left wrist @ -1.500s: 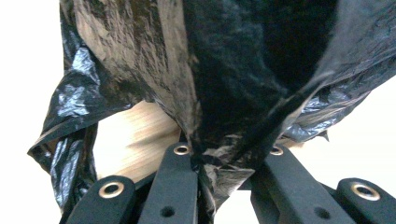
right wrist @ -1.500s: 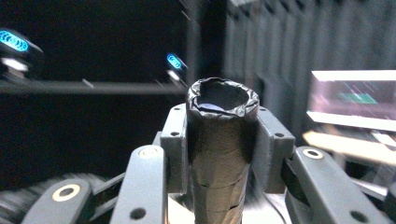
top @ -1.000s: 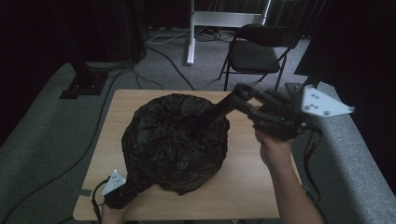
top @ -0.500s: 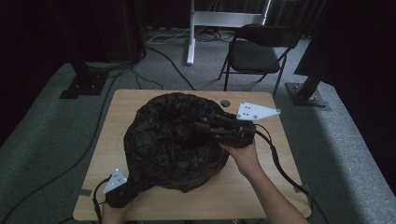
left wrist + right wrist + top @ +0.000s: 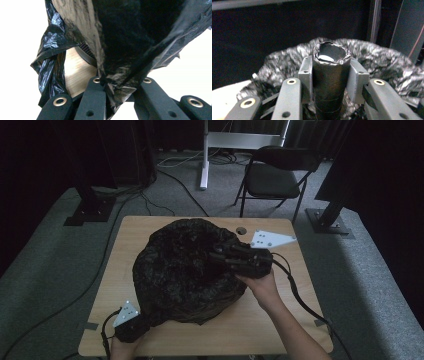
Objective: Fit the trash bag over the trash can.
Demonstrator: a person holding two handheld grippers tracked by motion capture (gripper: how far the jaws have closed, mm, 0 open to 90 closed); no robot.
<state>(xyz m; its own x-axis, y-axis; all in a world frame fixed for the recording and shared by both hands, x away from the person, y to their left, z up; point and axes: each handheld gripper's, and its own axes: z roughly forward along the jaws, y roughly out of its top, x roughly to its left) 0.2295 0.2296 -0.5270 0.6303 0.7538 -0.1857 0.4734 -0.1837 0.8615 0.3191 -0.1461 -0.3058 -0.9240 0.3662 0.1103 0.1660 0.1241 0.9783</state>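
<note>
A crumpled black plastic bag (image 5: pixel 185 270) bulges over the middle of the wooden table (image 5: pixel 280 320). At the table's front left, my left gripper (image 5: pixel 131 326) is shut on a bunched edge of the bag (image 5: pixel 125 37); its jaws (image 5: pixel 120 81) pinch the plastic. A dark mesh rim (image 5: pixel 85 51) shows under the film. My right gripper (image 5: pixel 225 257) lies over the bag's right side, pointing left. It is shut on a dark cardboard-like tube (image 5: pixel 329 82), upright between the grey pads (image 5: pixel 305 75) in the right gripper view, its open end torn.
A folding chair (image 5: pixel 280 170) and a white stand post (image 5: pixel 205 155) are beyond the table's far edge. Black stand bases (image 5: pixel 87 212) (image 5: pixel 327 220) flank it on grey carpet. A small round hole (image 5: pixel 241 230) marks the tabletop. Cables trail on the floor.
My right gripper, holding the tube, came down and leftward from above the table's right side to rest over the bag. The left gripper stayed put.
</note>
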